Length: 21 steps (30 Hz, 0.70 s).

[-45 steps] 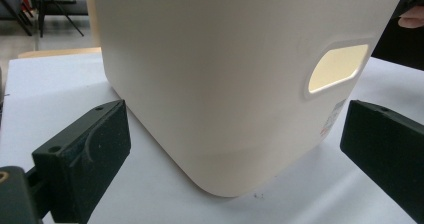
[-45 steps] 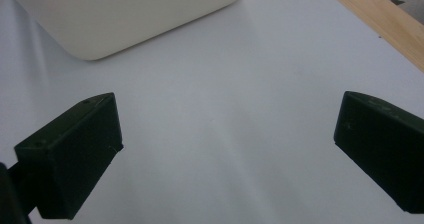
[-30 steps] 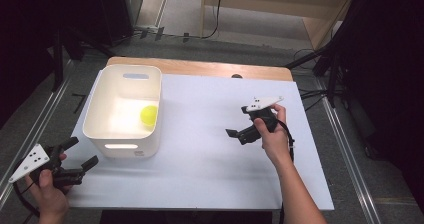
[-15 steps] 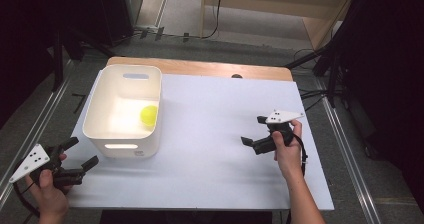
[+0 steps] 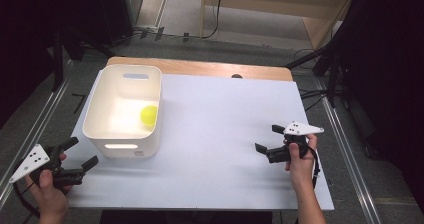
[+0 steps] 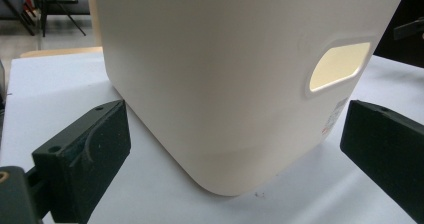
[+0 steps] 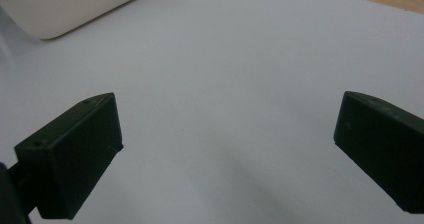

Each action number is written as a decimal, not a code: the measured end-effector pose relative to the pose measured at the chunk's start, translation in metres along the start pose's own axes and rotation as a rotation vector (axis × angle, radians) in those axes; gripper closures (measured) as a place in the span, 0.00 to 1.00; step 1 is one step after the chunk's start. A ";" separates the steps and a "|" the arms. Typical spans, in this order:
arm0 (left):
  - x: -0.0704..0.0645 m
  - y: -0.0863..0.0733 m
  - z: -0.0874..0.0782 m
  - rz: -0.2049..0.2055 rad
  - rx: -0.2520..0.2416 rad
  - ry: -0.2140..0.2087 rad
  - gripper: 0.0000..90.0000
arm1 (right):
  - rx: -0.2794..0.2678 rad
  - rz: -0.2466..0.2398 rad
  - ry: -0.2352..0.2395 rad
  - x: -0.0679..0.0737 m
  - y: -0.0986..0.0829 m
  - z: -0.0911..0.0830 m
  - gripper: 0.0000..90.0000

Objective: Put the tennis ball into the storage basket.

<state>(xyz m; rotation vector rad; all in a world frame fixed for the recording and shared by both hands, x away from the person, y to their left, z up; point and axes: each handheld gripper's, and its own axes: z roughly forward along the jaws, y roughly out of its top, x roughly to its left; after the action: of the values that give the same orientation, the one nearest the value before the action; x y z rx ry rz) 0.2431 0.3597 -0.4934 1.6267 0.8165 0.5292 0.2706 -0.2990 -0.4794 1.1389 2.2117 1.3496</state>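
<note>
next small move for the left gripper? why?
Probably ease the left gripper forward toward the white bin. Its jaws are open and empty, the bin's near corner sits between them, and the yellow ball already lies inside. The right gripper is open, over bare table.

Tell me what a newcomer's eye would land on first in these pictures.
First, the white rectangular plastic bin at the left of the white tabletop, with a small yellow-green ball lying inside near its right wall. Next, the two open tools: the left hand-held gripper just off the bin's near-left corner, and the right hand-held gripper over bare tabletop near the right edge.
</note>
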 end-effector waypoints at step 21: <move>0.000 0.000 0.000 0.011 0.010 -0.001 0.00 | -0.129 0.117 -0.077 -0.012 -0.060 -0.045 0.00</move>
<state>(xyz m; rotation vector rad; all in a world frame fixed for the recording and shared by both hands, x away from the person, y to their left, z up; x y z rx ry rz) 0.2436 0.3595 -0.4932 1.6413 0.8111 0.5329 0.2228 -0.3499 -0.5092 1.2670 2.0009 1.4464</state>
